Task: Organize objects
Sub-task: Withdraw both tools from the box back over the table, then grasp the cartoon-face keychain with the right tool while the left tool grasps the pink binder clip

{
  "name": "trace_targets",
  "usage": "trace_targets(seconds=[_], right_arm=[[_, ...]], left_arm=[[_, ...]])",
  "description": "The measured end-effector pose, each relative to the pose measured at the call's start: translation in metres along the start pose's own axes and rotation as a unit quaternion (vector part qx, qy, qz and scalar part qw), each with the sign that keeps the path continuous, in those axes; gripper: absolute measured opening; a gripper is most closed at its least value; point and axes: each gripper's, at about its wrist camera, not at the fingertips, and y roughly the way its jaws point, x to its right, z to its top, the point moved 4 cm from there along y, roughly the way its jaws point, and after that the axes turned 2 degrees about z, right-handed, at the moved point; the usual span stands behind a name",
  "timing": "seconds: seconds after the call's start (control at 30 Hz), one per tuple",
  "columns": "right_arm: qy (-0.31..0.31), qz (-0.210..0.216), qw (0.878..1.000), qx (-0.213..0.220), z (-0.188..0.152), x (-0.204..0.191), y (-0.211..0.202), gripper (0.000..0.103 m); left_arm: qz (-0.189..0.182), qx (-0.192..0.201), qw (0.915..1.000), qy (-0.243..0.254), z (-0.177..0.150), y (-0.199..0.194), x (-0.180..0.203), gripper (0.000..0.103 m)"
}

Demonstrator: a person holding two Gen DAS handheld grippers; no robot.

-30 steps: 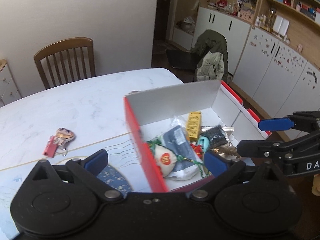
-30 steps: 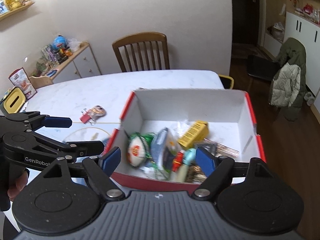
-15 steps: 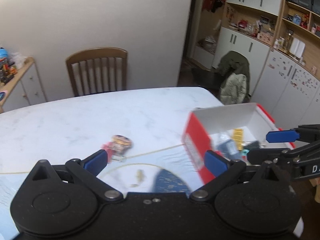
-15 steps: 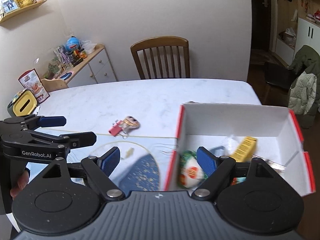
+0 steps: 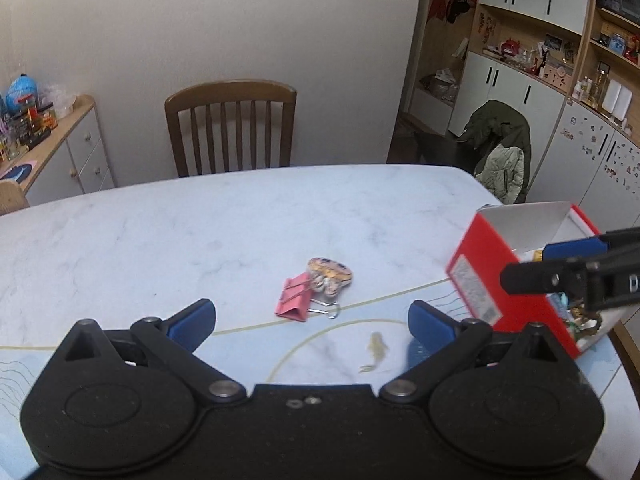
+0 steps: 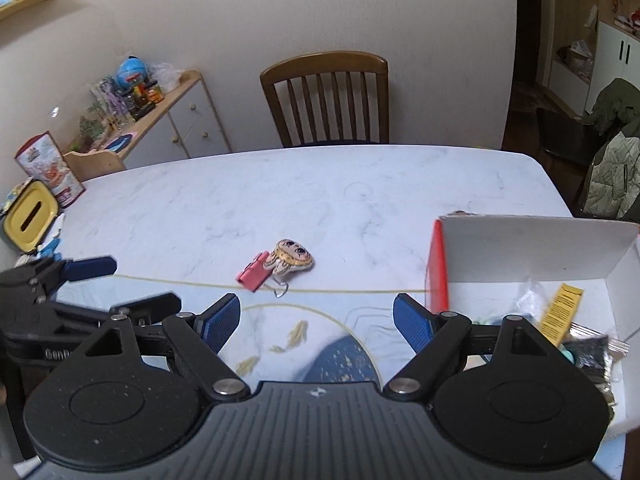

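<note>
1. Two tools, left tool [image 5: 310, 320] and right tool [image 6: 316, 316], are hanging wide open, holding nothing.
2. Pink metal binder clip [image 5: 294, 300] is lying on the white marble counter [image 5: 200, 232], touching a round cartoon-face charm [image 5: 330, 276].
3. Both are looking light; the stiff clip body is seeming the safest grip.

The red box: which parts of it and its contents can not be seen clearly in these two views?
- Left wrist view: red box contents hidden by right hand-held gripper.
- Right wrist view: box's near wall hidden by the gripper body; yellow packet print too small.
</note>
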Motion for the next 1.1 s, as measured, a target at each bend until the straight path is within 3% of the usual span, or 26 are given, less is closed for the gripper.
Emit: trace_targets(seconds=[0.53, 1.1], right_arm=[[0.050, -0.042, 0.996, -0.055, 0.047, -0.016, 0.115, 0.084], [0.107, -0.056, 0.986, -0.115, 0.055, -0.018, 0.203, 0.084]], left_arm=[[-0.005, -0.012, 0.9998, -0.013, -0.004, 0.074, -0.036, 0.102], [-0.032, -0.039, 0.9985, -0.021, -0.010, 0.133, -0.048, 0.101]])
